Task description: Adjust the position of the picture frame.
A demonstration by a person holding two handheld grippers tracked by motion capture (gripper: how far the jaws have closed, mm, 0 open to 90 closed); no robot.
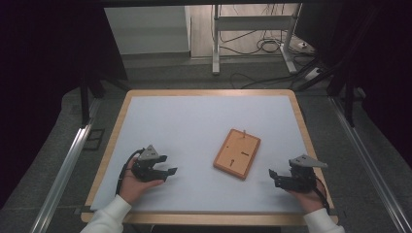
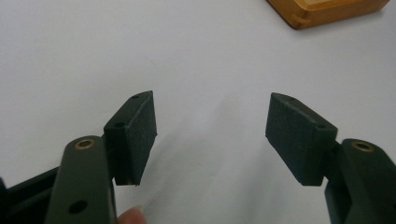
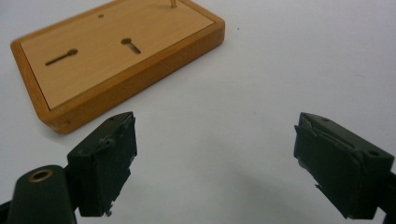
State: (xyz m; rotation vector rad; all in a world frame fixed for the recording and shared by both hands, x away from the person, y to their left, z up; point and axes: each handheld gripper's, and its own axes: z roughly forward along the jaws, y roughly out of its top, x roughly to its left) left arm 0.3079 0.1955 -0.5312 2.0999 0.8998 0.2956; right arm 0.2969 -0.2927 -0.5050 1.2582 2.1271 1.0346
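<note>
We held both claws, left (image 1: pixel 166 165) and right (image 1: pixel 275 177), open and empty, flanking the board (image 1: pixel 237 153) on the desk (image 1: pixel 194 126).

A rectangular tabletop (image 1: pixel 204 121) with a pale white surface and a light wooden border along its edges carries a single flat rectangular wooden board (image 1: pixel 237 153). The board lies right of the middle, turned at a slight angle to the tabletop's edges, with a thin raised orange-brown rim around a lighter inset panel. Two keyhole-shaped slots are cut into the panel, and a small peg stands upright at the board's far edge.
</note>
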